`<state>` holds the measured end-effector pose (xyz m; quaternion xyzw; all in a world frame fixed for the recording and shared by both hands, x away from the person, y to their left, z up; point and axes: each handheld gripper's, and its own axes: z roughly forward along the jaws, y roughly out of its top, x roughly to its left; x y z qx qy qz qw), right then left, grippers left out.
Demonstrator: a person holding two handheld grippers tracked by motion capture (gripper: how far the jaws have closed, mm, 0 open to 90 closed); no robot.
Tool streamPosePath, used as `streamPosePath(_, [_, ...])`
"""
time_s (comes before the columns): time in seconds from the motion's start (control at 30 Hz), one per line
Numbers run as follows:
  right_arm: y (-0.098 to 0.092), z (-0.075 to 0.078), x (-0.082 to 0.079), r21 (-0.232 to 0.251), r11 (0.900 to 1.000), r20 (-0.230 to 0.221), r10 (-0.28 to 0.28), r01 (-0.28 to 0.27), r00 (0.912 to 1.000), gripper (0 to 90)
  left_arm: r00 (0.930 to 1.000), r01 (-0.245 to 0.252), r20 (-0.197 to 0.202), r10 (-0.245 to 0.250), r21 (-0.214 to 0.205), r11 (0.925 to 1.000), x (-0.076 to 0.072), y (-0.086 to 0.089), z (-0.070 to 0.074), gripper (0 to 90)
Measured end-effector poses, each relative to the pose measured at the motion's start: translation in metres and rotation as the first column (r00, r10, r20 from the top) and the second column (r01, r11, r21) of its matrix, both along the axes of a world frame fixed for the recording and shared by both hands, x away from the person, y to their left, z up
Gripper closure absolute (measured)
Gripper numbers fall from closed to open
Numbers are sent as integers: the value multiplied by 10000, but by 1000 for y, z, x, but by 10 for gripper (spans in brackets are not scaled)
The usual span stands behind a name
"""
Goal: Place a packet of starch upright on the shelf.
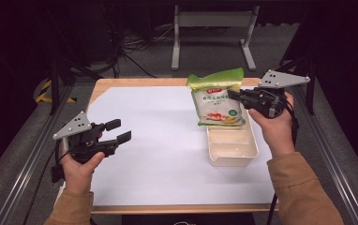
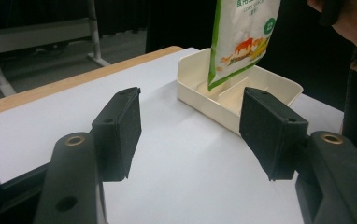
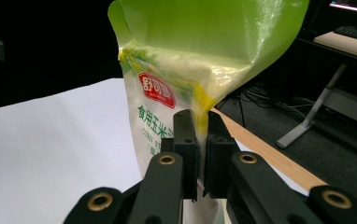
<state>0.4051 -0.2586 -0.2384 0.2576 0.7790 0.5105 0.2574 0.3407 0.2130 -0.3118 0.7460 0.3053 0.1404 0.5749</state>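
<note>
A green and white food bag (image 1: 217, 98) hangs upright in the air, its lower edge just over the far end of a cream divided tray (image 1: 249, 151). My right gripper (image 1: 235, 95) is shut on the bag's right edge, and in the right gripper view the two jaws pinch the bag (image 3: 176, 70) near the gripper (image 3: 201, 140). At the table's left my left gripper (image 1: 119, 131) stands open with nothing between its fingers. In the left gripper view the left gripper (image 2: 190, 135) points toward the tray (image 2: 190, 88) and the hanging bag (image 2: 242, 32).
A white sheet (image 1: 158, 140) covers most of the wooden table (image 1: 121, 82). Beyond the table's far edge stand a grey metal stand (image 1: 212, 28) and cables on the floor. Black rails run along both sides of the table.
</note>
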Motion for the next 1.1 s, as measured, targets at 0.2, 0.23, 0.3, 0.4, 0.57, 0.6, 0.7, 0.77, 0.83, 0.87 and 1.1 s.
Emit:
streamPosePath(0.2, [-11, -3, 4, 69, 9999, 121, -80, 80, 9999, 855, 10000, 4, -81, -4, -39, 10000, 1, 1, -1, 398])
streamPosePath(0.23, [-12, -4, 5, 72, 9999, 129, -110, 109, 9999, 855, 10000, 6, -82, -6, -34, 10000, 1, 1, -1, 398])
streamPosePath(0.3, [-15, -6, 6, 82, 9998, 99, -171, 171, 9998, 855, 10000, 4, -85, -4, -40, 10000, 1, 1, -2, 398])
streamPosePath(0.4, [-20, -9, 9, 69, 9996, 71, -278, 277, 9996, 855, 9999, -11, -125, 11, -67, 10000, 1, 1, -2, 398])
streamPosePath(0.57, [-25, -14, 13, 116, 9989, 3, -451, 451, 9990, 855, 9999, -17, -118, 16, -29, 10000, 2, 2, -2, 398])
streamPosePath(0.6, [-26, -15, 13, 109, 9988, -4, -483, 483, 9988, 855, 9999, -17, -118, 16, -29, 10000, 2, 2, -2, 398])
streamPosePath(0.7, [-27, -18, 15, 120, 9981, 62, -597, 597, 9982, 855, 9999, -6, -154, 6, -27, 10000, 2, 2, -3, 398])
streamPosePath(0.77, [-27, -20, 16, 174, 9976, 79, -676, 674, 9977, 856, 9999, -11, -155, 11, -22, 10000, 3, 2, -3, 398])
streamPosePath(0.83, [-27, -23, 18, 240, 9972, 32, -708, 707, 9975, 856, 9999, -11, -156, 11, -33, 10000, 3, 2, -3, 398])
streamPosePath(0.87, [-27, -25, 20, 283, 9970, -11, -721, 721, 9974, 856, 9999, -19, -155, 18, -49, 10000, 3, 2, -3, 398])
streamPosePath(1.1, [-29, -36, 26, 599, 9963, -225, -601, 613, 9979, 856, 9998, -42, -194, 41, -50, 10000, 3, 3, -4, 398])
